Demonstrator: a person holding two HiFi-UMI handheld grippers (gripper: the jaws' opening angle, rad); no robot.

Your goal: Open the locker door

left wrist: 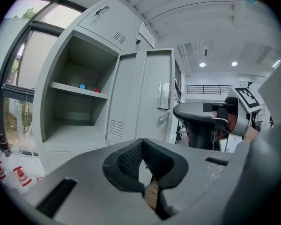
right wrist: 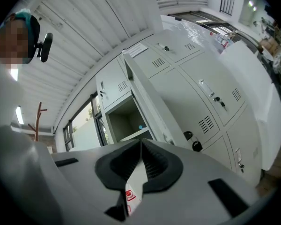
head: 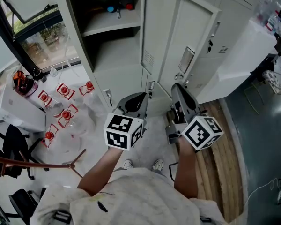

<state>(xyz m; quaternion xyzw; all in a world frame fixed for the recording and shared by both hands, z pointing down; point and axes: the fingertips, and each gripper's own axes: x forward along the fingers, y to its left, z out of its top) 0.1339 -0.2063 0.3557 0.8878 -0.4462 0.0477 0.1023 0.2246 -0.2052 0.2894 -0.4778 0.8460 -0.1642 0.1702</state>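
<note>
The grey locker (head: 113,36) in front of me has its tall compartment showing, with one shelf inside. Its door (head: 153,32) stands swung out toward me, vents low on the panel; in the left gripper view the door (left wrist: 126,97) hangs just right of the compartment (left wrist: 75,102). My left gripper (head: 133,102) is held level, short of the locker, jaws shut and empty (left wrist: 141,142). My right gripper (head: 178,93) hovers beside it near the neighbouring closed door (head: 189,46), also shut with nothing between its pads (right wrist: 140,142). Neither gripper touches the door.
Small blue (head: 111,8) and red (head: 129,6) things lie on the upper shelf. Several red-and-white items (head: 65,90) are scattered on the floor at left. Closed lockers with keys (right wrist: 193,143) run to the right. A wooden platform (head: 225,144) lies at right, a coat stand (head: 37,163) at lower left.
</note>
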